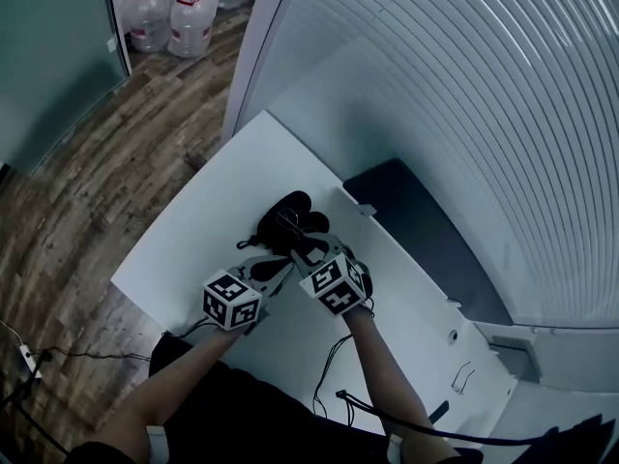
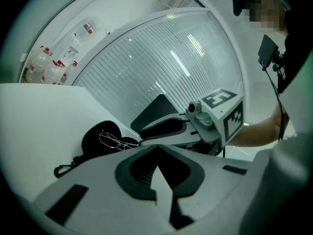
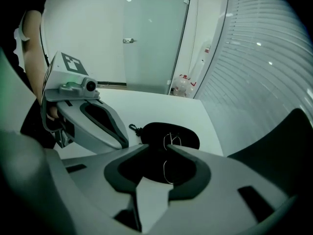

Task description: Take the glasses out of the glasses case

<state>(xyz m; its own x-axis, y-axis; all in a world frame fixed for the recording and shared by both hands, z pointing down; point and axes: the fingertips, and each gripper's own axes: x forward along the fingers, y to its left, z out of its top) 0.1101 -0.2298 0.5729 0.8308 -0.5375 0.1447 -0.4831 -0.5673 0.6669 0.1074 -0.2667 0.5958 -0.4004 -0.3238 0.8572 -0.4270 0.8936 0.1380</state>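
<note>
The black glasses case (image 1: 291, 205) lies open on the white table (image 1: 203, 230), with thin wire-framed glasses (image 1: 287, 222) resting in it. In the right gripper view the case (image 3: 186, 132) sits just beyond my right gripper (image 3: 155, 148), whose jaws stand a little apart over the glasses (image 3: 171, 141); one lens loop shows through the gap. My left gripper (image 2: 156, 146) has its tips together, empty, just to the right of the case (image 2: 95, 136) and glasses (image 2: 114, 141). In the head view the left gripper (image 1: 263, 262) and right gripper (image 1: 302, 246) both point at the case from its near side.
A dark grey pad (image 1: 426, 235) lies on the table beyond the case, by a ribbed white wall (image 1: 464, 85). A clip and strap (image 2: 62, 169) trail from the case. Cables (image 1: 338, 385) hang at the table's near edge. Water bottles (image 1: 169, 17) stand on the wood floor.
</note>
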